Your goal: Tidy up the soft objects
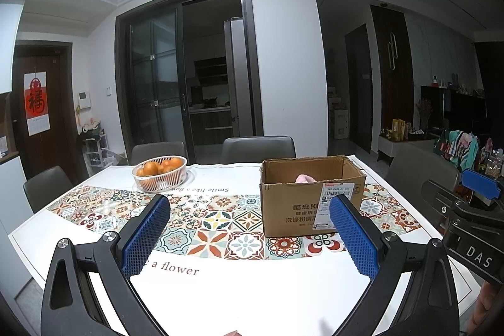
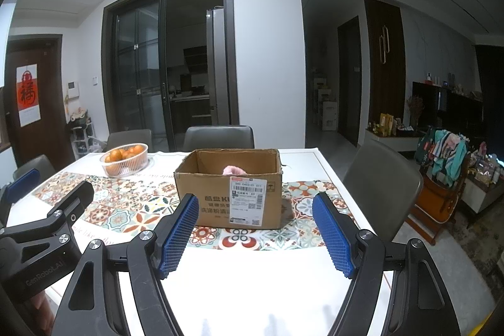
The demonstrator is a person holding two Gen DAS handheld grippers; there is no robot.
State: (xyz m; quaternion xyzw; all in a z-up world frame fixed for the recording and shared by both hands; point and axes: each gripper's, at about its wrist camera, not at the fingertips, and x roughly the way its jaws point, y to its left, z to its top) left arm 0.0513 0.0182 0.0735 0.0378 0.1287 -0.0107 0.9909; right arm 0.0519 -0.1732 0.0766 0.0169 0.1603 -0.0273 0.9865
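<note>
A brown cardboard box [image 2: 229,188] is seen in the middle of the right wrist view, on a white desk [image 2: 252,288] with a band of bright flower tiles. The box is blocky, open at the top, with a white paper label [image 2: 248,201] stuck on its front. A soft pink thing [image 2: 233,169] is tucked inside, only its round top showing; which way it points cannot be told. A round white mesh basket [image 1: 159,172] of oranges is seen in the middle left. The left gripper [image 1: 250,211] and right gripper [image 2: 255,205] are held over the desk, bumpy blue fingers [image 2: 179,236] spread wide, nothing between them.
</note>
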